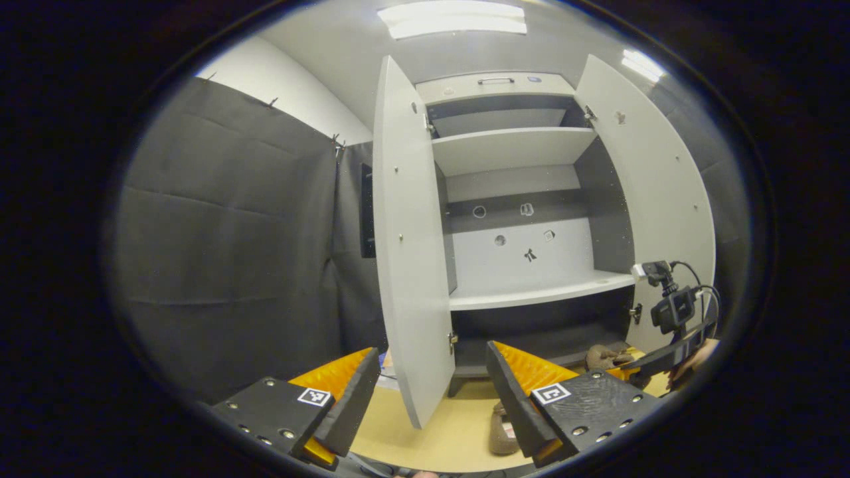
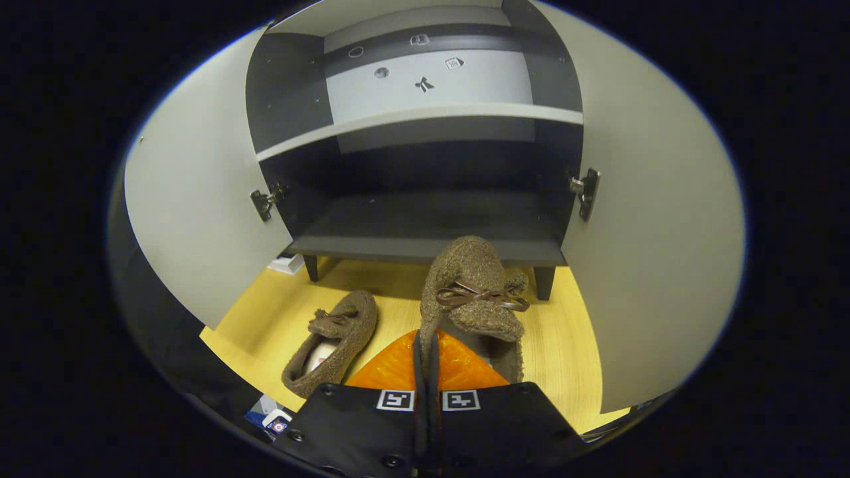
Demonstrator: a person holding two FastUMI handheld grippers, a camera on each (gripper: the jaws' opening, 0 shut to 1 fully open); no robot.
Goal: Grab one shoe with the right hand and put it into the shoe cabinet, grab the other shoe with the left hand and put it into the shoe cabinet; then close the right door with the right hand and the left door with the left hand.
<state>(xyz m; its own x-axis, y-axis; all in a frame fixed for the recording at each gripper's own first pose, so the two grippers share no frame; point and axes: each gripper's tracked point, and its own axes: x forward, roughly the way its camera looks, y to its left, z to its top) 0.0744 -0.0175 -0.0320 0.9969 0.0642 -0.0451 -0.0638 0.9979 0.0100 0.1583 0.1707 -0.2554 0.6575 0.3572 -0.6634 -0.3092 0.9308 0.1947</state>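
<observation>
The right gripper (image 2: 425,355) has its fingers pinched together on the side wall of a brown fuzzy shoe (image 2: 473,292), holding it toe-forward just in front of the shoe cabinet (image 2: 425,219), level with the dark bottom shelf (image 2: 431,229). The second shoe (image 2: 335,342) lies on the wooden floor (image 2: 265,312) just to its left, opening up, near the left door (image 2: 192,219). Both doors stand wide — the right door (image 2: 657,252) too.

The left gripper (image 1: 431,392) hangs back with its fingers spread apart and nothing between them, facing the cabinet from farther off.

By the look of it the shoe is a soft, light slipper with a floppy collar, so it should sag rather than slip. The rim beside the opening seems the sensible hold — thin enough to pinch, clear of the little bow (image 2: 481,295). The same spot looks reachable on the floor shoe.
</observation>
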